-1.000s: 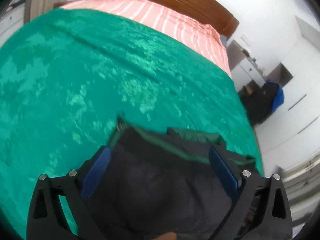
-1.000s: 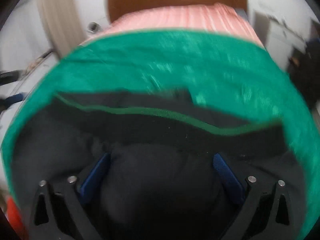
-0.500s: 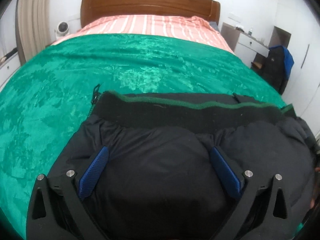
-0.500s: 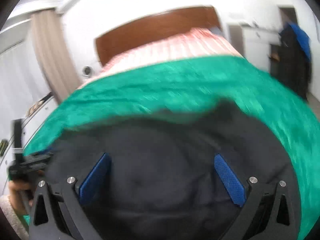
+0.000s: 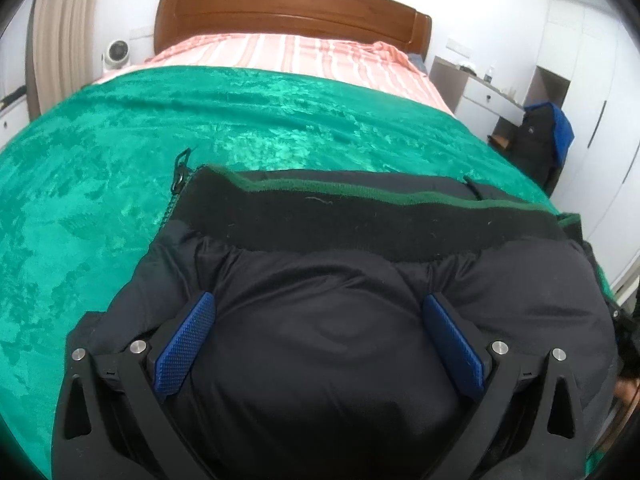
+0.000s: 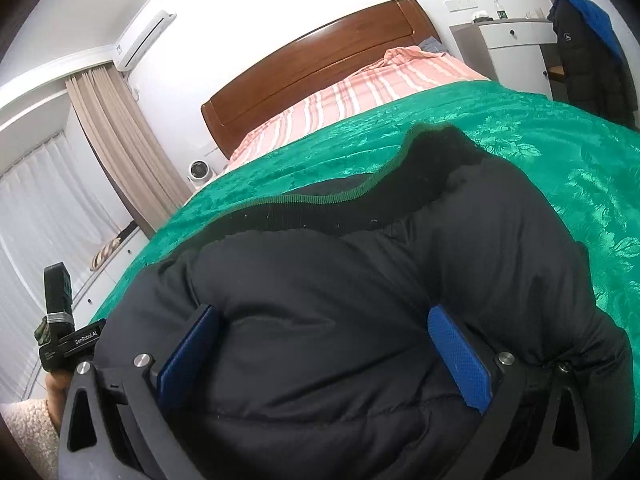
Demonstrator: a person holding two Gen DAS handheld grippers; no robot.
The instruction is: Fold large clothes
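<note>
A: Where does the jacket [image 5: 328, 344] lie?
B: The black padded jacket sits on the green bedspread [image 5: 100, 184], its green-edged collar band [image 5: 360, 216] toward twelve o'clock, zipper pull [image 5: 181, 168] at ten.
A: And the left gripper [image 5: 320, 340]?
B: Its jaws stand wide, puffy fabric bulging between the blue pads; no pinch shows.
A: The right gripper [image 6: 324, 356]?
B: Equally wide over the jacket [image 6: 360, 280].

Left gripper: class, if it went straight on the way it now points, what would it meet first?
The left gripper would most likely meet the black jacket bulging between its open fingers, then its ribbed hem; depth is unclear.
</note>
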